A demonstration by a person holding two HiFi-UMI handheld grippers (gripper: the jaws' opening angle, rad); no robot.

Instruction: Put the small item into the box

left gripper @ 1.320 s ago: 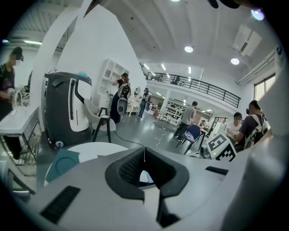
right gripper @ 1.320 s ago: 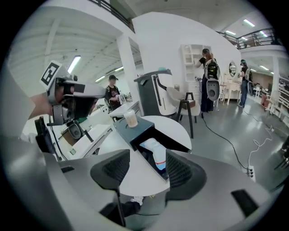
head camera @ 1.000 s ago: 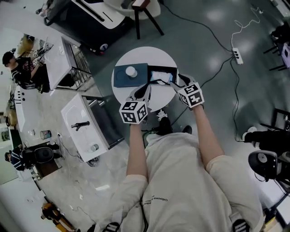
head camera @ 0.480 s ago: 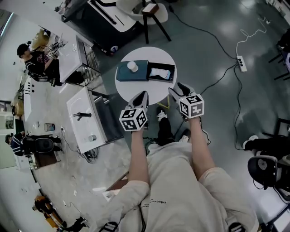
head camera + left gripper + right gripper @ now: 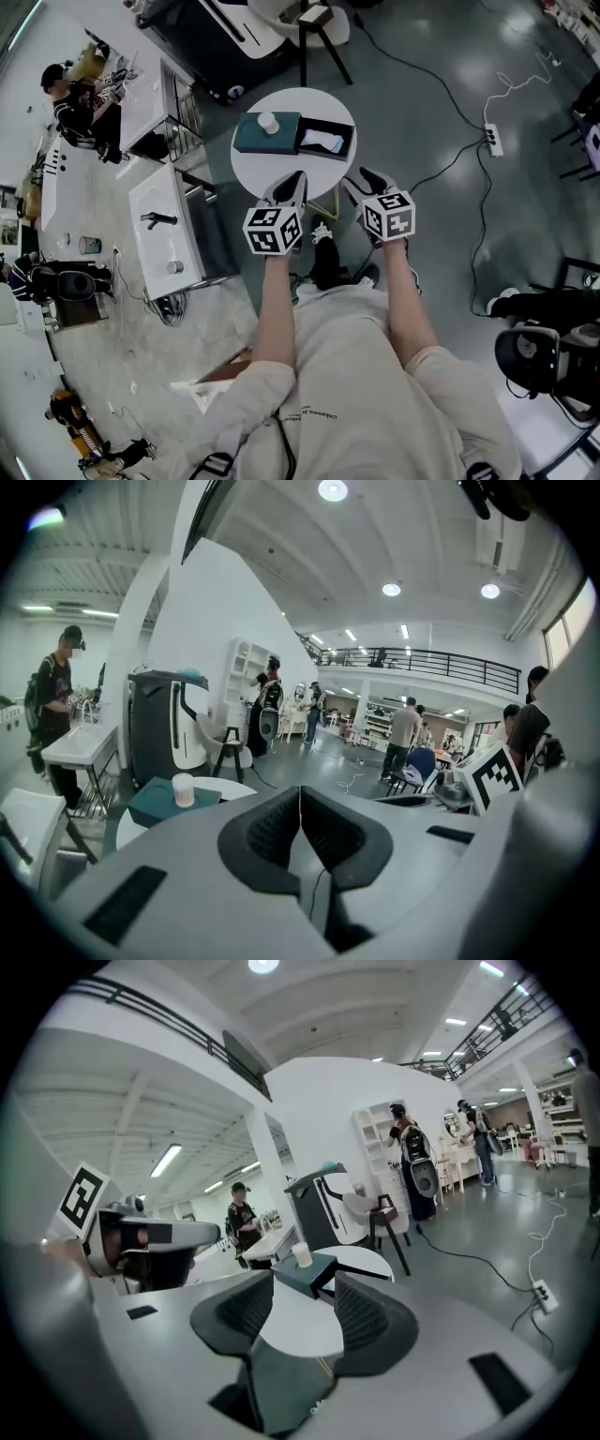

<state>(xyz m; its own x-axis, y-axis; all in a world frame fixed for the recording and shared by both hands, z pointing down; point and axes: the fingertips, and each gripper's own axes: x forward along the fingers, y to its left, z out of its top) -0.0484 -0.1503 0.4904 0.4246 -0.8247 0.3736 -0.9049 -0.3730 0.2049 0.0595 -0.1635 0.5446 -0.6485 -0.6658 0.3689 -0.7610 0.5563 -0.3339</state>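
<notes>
Left gripper (image 5: 293,182) pinched tight, empty, at the round white table's (image 5: 323,173) six o'clock. Right gripper (image 5: 361,180) wide, jaws closing on nothing. Small white cylinder (image 5: 268,122) stands on teal lid (image 5: 251,140), eleven o'clock; open black box (image 5: 328,142) alongside.

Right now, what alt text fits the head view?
Seen from above, a person holds two grippers at the near edge of a round white table: the left gripper shut, the right gripper empty, its jaws closing. On the table lie a teal box bearing a small white item and an open black box.
</notes>
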